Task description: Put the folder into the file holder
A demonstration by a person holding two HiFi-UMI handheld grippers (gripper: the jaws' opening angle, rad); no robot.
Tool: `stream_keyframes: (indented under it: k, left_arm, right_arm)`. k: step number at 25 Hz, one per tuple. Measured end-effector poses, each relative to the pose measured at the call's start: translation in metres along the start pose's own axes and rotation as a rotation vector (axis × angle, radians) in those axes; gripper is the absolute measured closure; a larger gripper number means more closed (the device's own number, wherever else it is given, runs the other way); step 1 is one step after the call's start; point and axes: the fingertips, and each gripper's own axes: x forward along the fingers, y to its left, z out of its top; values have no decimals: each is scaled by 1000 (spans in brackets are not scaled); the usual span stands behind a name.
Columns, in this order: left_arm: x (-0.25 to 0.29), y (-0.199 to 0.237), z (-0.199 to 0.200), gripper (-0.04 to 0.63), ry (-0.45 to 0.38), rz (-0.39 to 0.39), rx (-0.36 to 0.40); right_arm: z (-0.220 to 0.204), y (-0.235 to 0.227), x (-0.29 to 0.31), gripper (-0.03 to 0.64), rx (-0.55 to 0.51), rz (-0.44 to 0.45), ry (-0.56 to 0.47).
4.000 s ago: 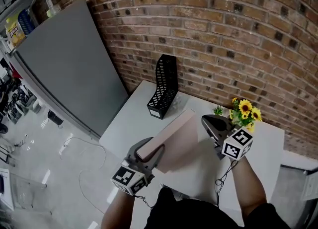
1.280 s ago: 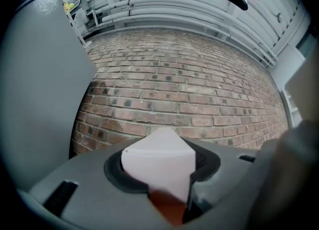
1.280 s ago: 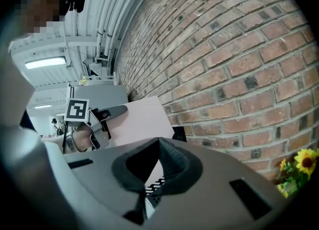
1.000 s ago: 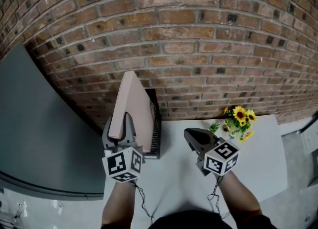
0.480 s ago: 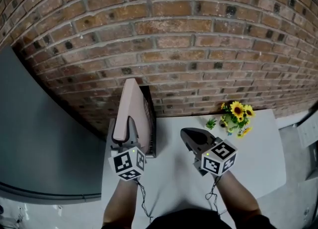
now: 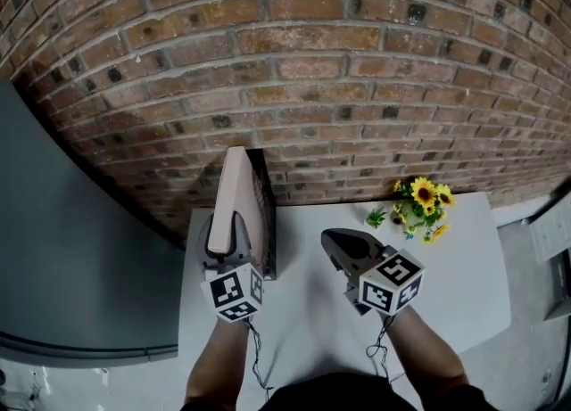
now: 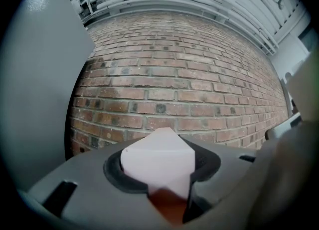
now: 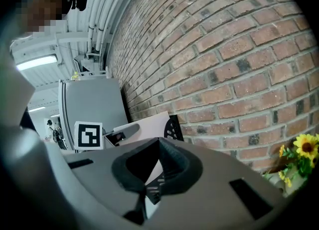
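1. Head view: left hand-held gripper [image 6: 230,233] is clamped on the near edge of the pink folder [image 6: 239,188]. The folder stands upright on edge, its far end toward the brick wall [image 6: 339,53].
2. Black file holder [image 6: 267,231] sits at the desk's [image 6: 446,267] back-left corner, against the wall. Its lattice side shows along the folder's right face. The folder looks lowered into it; can't tell how deep.
3. Left gripper view: pink folder edge fills the gap, pads pressing on it.
4. Right hand-held gripper [image 6: 339,242] hovers over the desk right of the holder, jaws together, nothing between them.
5. Sunflowers [image 6: 424,204] stand at back right, by the wall.
6. Grey panel [image 6: 71,249] stands left of the desk.
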Motion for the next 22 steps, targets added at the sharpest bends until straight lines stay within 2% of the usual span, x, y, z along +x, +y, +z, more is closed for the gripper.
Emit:
stream_keyframes:
  k: [13,22]
  left_arm:
    - [-1,-3,-5,394,3,-19,62]
    - [-30,-4,21,388,-42,11,90]
  right_arm:
    - [2,3,-8,614,-12,6,-22]
    - [6,8,-18,614,-51,22,-27]
